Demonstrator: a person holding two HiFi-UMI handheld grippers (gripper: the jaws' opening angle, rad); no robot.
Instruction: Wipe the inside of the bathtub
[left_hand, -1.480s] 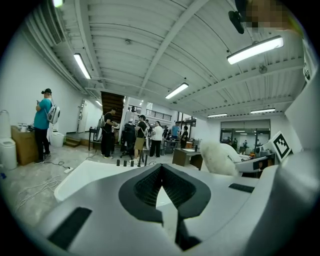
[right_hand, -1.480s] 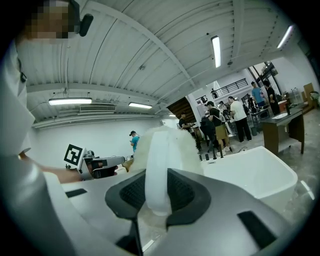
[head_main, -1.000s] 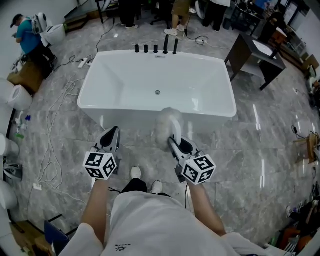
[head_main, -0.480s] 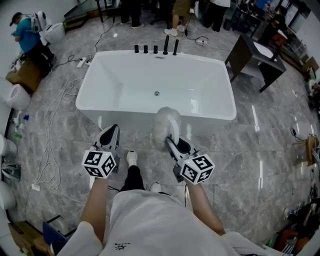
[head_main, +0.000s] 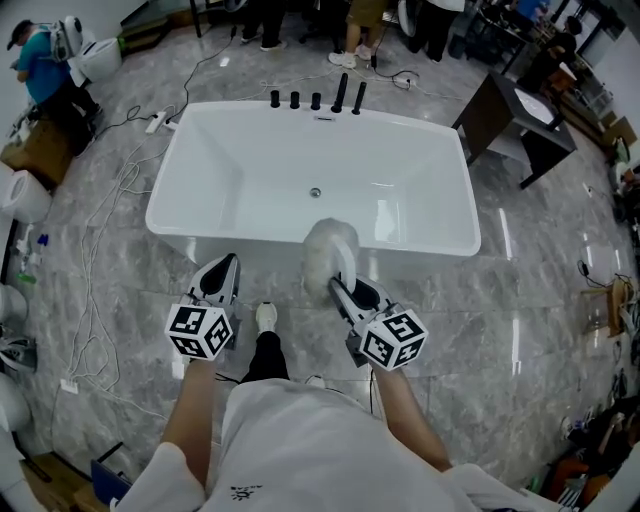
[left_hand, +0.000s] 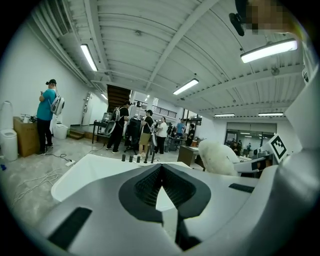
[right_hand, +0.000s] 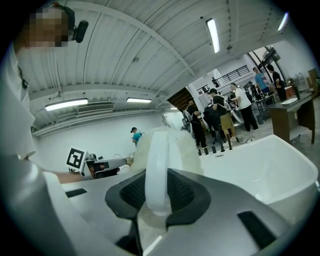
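A white rectangular bathtub (head_main: 200, 170) stands on the marble floor ahead of me, with a drain (head_main: 315, 192) in its bottom and black taps (head_main: 315, 99) on its far rim. My right gripper (head_main: 338, 285) is shut on the white handle (right_hand: 158, 165) of a fluffy white brush (head_main: 328, 248); the brush head hangs over the tub's near rim. My left gripper (head_main: 219, 282) is shut with nothing in it, held over the floor just short of the tub's near side. In the left gripper view the tub (left_hand: 95, 172) lies beyond the closed jaws and the brush (left_hand: 216, 158) shows at right.
Cables (head_main: 110, 250) trail over the floor left of the tub. A dark table (head_main: 510, 115) stands at the tub's right far corner. Several people stand beyond the taps, and one person in blue (head_main: 40, 65) is at far left. Toilets (head_main: 20, 195) line the left edge.
I have stepped closer to the tub, which now sits lower and larger in view. The brush head has come over the near rim. Both grippers keep their hold and spacing.
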